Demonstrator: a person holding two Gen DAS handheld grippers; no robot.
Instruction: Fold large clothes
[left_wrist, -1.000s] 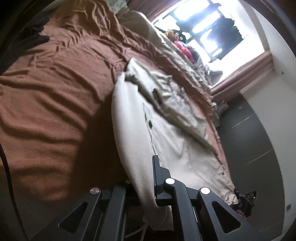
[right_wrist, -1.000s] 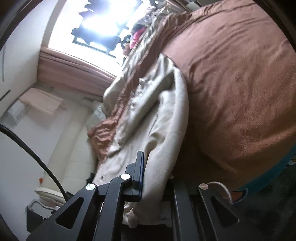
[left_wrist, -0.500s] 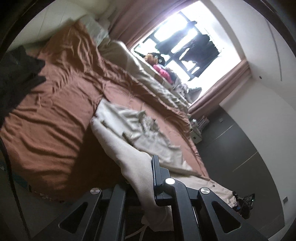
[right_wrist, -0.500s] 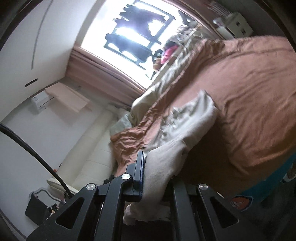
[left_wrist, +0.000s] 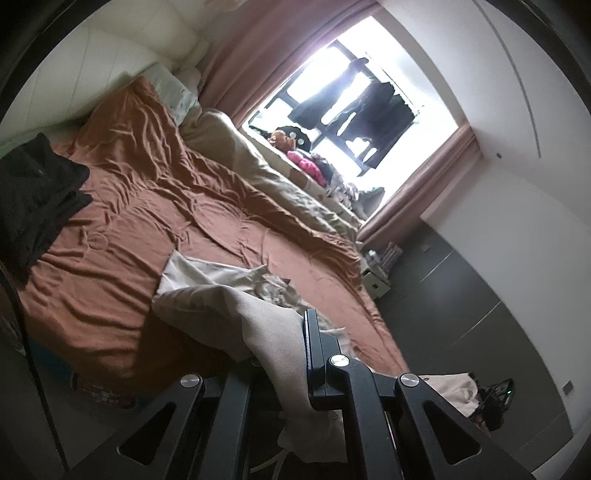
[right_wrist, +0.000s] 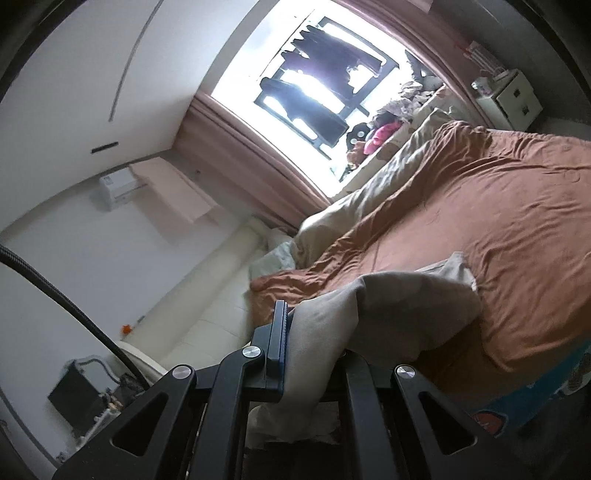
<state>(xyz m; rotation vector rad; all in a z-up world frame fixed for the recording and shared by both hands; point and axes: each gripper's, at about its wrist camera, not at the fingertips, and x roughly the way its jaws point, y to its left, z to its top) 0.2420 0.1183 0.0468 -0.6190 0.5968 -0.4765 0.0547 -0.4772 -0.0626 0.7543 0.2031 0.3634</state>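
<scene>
Left wrist view: the left gripper (left_wrist: 291, 354) is clamped on an edge of a beige garment (left_wrist: 221, 306). From the jaws the cloth runs up and away toward the far left, and its far end lies on the brown bed cover (left_wrist: 155, 192). A dark pile of clothes (left_wrist: 33, 192) sits on the far left of the bed, well apart from the garment.

Right wrist view: the right gripper (right_wrist: 314, 354) is also closed on the garment (right_wrist: 399, 306), which bunches between its fingers and stretches away to the right, its far corner resting on the bed cover (right_wrist: 517, 229).

Both grippers hold the near end, so the garment's long axis appears to run from the grippers out across the bed, near end lifted, far end down. Neither hand is clearly nearer the far end. Judging from this, the coming fold likely turns on carrying the held edge forward over the resting end, both hands moving evenly so the cloth does not skew.

A window (left_wrist: 351, 110) with dark hanging clothes lies beyond the bed. No brand, label or writing can be read in either view.
</scene>
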